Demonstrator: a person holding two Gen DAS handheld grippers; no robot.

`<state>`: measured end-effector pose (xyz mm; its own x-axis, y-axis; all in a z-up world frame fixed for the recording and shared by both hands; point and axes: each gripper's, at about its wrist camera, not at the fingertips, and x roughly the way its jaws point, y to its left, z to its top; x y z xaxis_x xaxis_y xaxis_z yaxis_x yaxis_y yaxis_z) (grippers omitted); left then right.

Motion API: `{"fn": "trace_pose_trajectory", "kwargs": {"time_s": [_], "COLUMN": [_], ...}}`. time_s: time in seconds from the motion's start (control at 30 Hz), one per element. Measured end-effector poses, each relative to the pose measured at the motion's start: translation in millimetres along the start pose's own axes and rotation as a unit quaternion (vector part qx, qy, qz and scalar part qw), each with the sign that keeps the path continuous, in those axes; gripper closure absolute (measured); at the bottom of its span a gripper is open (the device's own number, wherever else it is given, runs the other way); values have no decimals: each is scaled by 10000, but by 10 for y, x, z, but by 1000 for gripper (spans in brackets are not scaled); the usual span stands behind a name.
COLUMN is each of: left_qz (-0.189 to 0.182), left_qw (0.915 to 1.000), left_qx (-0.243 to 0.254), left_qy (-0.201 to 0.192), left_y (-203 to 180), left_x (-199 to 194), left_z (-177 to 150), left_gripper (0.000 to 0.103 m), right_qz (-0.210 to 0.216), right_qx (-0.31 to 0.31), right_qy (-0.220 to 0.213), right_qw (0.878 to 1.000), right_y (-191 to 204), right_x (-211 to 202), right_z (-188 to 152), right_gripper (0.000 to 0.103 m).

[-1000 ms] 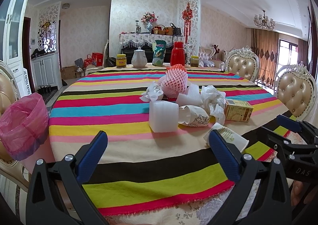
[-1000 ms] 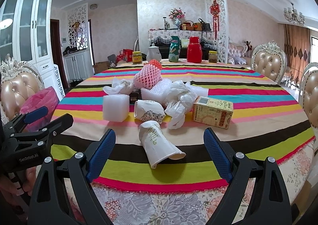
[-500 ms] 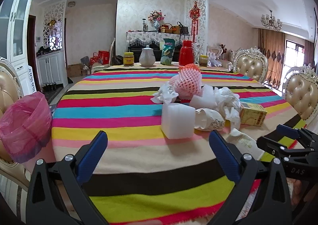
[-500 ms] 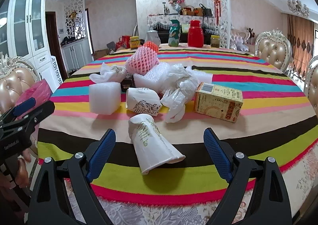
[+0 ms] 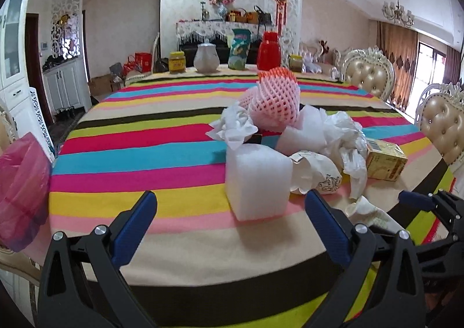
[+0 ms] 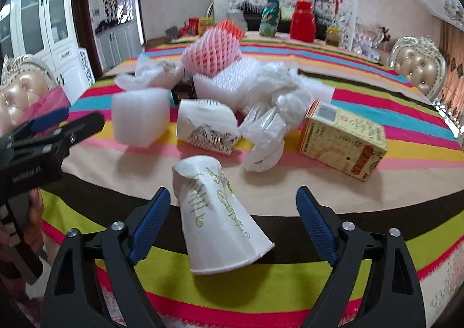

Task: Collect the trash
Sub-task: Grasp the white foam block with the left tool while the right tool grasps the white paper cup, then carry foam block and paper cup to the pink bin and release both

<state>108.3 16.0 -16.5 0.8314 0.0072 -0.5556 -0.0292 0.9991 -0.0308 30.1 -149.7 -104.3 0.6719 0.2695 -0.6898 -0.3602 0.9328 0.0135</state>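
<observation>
A heap of trash lies on the striped table [image 5: 139,154]. It holds a white foam block [image 5: 258,180], a pink foam net [image 5: 275,102], a crushed paper cup [image 6: 207,128], crumpled plastic bags [image 6: 269,125] and a yellow carton [image 6: 342,139]. A white paper cup [image 6: 216,218] with green print lies on its side near the front edge. My right gripper [image 6: 232,197] straddles it; its jaws are closing and the pads stay clear of the cup. My left gripper [image 5: 230,200] is open and empty, just short of the foam block.
A pink bin bag [image 5: 20,189] hangs at the table's left beside a padded chair. Two more padded chairs [image 5: 368,76] stand on the right. A teapot [image 5: 206,57], jars and a red flask [image 5: 268,51] line the far edge.
Both grippers came forward and lower toward the heap. The foam block now looms larger before the left one. The paper cup now reaches between the right fingers, which have narrowed a little.
</observation>
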Motion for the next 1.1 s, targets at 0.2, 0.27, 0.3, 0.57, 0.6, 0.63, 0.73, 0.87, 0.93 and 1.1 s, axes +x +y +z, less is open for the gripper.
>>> {"fn": "trace_pose_trajectory", "kwargs": {"time_s": [0.2, 0.27, 0.3, 0.57, 0.6, 0.63, 0.73, 0.87, 0.93, 1.1], "left_qz": [-112, -100, -89, -137, -196, -228, -267, -310, -301, -332], "left_qw": [9988, 9984, 9983, 9965, 9956, 9953, 9963, 9971, 9976, 9987], "left_qx": [-41, 16, 55, 190, 183, 160, 107, 116, 156, 249], "left_qy": [473, 550, 580, 804, 894, 924, 814, 684, 596, 283], "left_y": [-76, -121, -146, -301, -308, -301, -272, -233, -224, -154], "left_x": [352, 438, 482, 791, 839, 853, 837, 745, 680, 481], "left_z": [96, 113, 121, 173, 172, 168, 176, 161, 148, 125], "left_gripper": [4, 4, 4, 24, 33, 36, 45, 45, 45, 46], "right_qz": [438, 467, 436, 594, 604, 609, 641, 705, 735, 839], "right_qx": [-118, -166, -175, -185, -150, -129, -98, -87, -96, -143], "right_qy": [171, 128, 114, 3, -4, -9, -19, -30, -40, -63], "right_qw": [9988, 9987, 9988, 9981, 9981, 9981, 9979, 9975, 9972, 9964], "right_y": [-42, -60, -78, -175, -199, -217, -247, -248, -234, -153], "right_x": [86, 76, 77, 79, 88, 103, 104, 106, 115, 104], "right_z": [19, 30, 35, 69, 79, 92, 102, 112, 124, 143], "right_gripper": [60, 70, 70, 71, 71, 71, 71, 71, 71, 71]}}
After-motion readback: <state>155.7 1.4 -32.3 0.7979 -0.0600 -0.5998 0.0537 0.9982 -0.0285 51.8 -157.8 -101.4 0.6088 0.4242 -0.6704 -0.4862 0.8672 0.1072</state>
